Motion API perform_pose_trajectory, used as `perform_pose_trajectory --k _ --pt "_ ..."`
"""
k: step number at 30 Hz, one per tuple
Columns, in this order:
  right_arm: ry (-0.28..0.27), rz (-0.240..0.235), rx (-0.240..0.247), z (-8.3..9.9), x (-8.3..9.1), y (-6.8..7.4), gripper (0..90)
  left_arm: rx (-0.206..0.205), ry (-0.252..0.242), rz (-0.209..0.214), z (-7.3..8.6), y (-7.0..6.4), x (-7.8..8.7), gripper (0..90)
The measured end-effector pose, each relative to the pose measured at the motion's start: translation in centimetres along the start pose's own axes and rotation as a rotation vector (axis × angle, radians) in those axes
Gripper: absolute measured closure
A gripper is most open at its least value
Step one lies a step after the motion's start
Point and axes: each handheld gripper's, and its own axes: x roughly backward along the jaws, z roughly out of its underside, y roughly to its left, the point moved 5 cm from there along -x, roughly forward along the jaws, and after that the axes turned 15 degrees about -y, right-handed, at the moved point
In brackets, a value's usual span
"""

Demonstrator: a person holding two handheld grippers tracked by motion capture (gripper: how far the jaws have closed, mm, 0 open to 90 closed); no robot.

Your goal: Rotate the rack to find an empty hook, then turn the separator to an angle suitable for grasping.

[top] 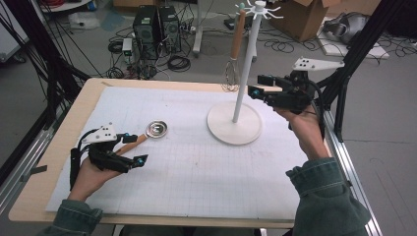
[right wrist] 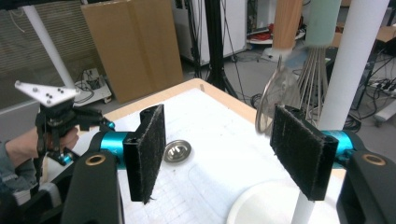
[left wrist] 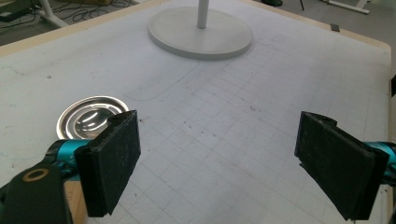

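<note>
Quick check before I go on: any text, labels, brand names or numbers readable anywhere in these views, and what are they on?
None can be read.
The white mat carries only a printed grid, no numbers.
The cardboard boxes look plain; any print is too blurred to tell.
The computer towers on the floor are too small to show a brand.
The ladle, whisk and stand show no marks.

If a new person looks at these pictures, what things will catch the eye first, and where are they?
The tall white stand right of the table's centre, with a whisk hanging from its top hooks. Next, the shiny ladle lying on the white mat, beside the open left gripper. The right gripper, also open, is raised near the stand's pole.
</note>
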Motion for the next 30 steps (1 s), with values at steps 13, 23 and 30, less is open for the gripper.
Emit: perform_pose_trajectory --k 13,23,30 --pt "0.054 -0.010 -0.011 4.4 0.5 0.5 29.4 0.000 0.013 0.000 0.2 0.1 0.4 19.6" --pt "0.053 -0.014 -0.016 6.8 1.7 1.1 26.7 -0.005 0.019 -0.015 0.4 0.4 0.3 22.9" --pt "0.044 -0.004 -0.006 7.9 2.7 1.5 26.6 -0.002 0.035 -0.047 0.4 1.3 0.7 25.5"
